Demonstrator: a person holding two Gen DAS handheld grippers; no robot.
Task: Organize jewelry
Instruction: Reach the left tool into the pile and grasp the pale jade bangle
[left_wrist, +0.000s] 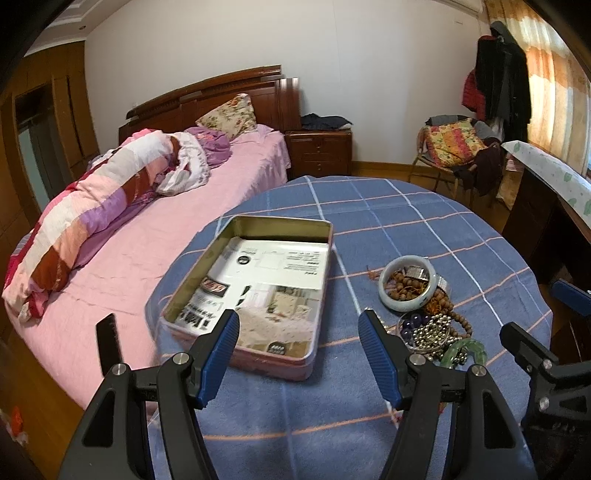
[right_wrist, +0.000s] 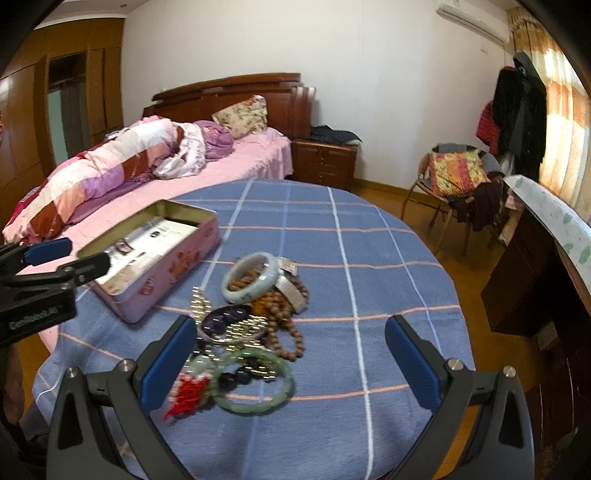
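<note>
An open pink tin box (left_wrist: 236, 354) (right_wrist: 162, 273), lined with printed paper, sits on the blue checked tablecloth (left_wrist: 388, 221). To its right lies a heap of jewelry: a pale jade bangle (left_wrist: 406, 302) (right_wrist: 255, 260), wooden bead strings (left_wrist: 461, 321) (right_wrist: 288, 325), a silver bead bracelet (left_wrist: 432, 334) (right_wrist: 243, 328), purple beads (right_wrist: 229, 317), a green bangle (left_wrist: 465, 350) (right_wrist: 258, 402) and a red tassel (right_wrist: 188, 397). My left gripper (left_wrist: 299, 325) is open above the tin's near edge. My right gripper (right_wrist: 291, 332) is open just short of the heap, with the green bangle between its fingers.
A bed with pink sheets (left_wrist: 122, 258) and a rolled quilt (left_wrist: 92, 218) lies left of the table. A nightstand (left_wrist: 319, 151), a chair with a cushion (left_wrist: 450, 147) and a dark desk (left_wrist: 543, 214) stand behind and to the right. The table edge drops off at right.
</note>
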